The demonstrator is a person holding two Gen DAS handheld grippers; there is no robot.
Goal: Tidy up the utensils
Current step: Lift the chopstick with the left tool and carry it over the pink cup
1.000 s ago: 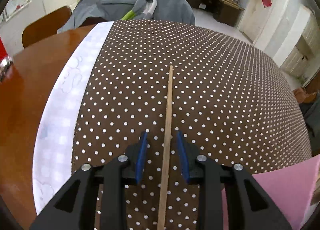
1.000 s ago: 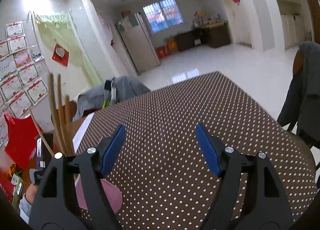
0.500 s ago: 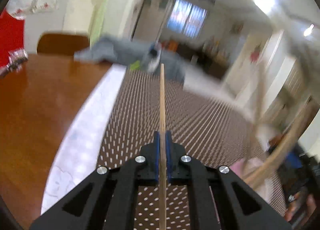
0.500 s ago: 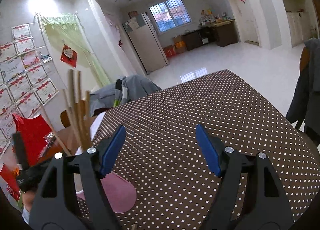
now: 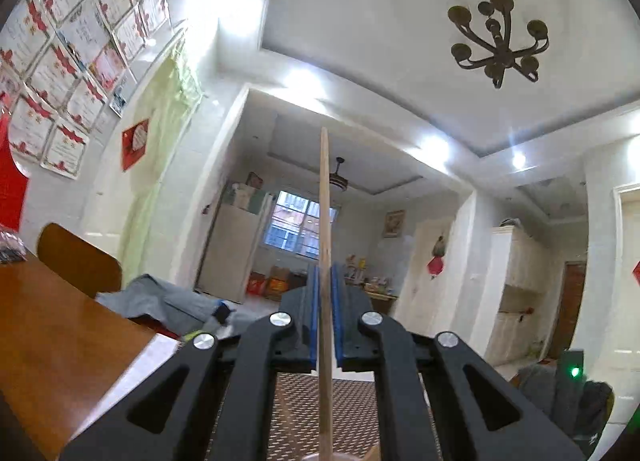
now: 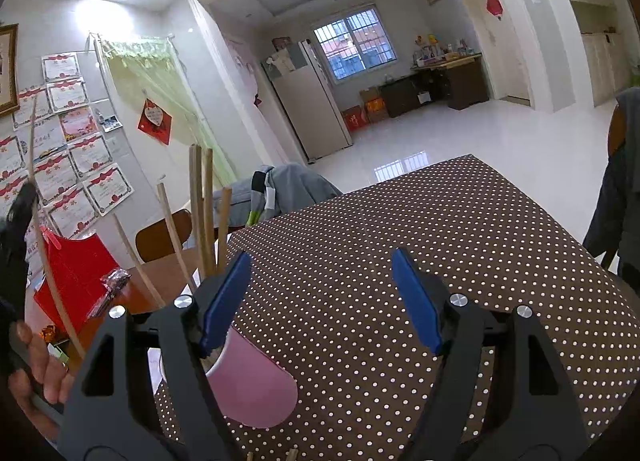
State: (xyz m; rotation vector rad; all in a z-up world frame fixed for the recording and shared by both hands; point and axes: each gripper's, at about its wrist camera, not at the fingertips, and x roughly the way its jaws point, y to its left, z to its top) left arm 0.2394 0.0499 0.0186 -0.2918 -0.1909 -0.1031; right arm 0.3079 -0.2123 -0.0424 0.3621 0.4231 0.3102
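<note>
Left gripper (image 5: pixel 325 313) clenched on a wooden chopstick (image 5: pixel 325 245), centre frame, pointing toward the ceiling. Right gripper (image 6: pixel 320 297) released; more chopsticks (image 6: pixel 200 213) apparently stand in a pink cup (image 6: pixel 248 385), lower left.

The polka-dot tablecloth (image 6: pixel 420 245) ahead of the right gripper (image 6: pixel 320 297) lies bare to its far edge, giving unobstructed passage. At left, upright chopsticks (image 6: pixel 200 213) in a pink cup (image 6: pixel 248 385) obstruct, with a chair (image 6: pixel 164 237) behind. A draped chair (image 6: pixel 624 189) bounds the right side.
</note>
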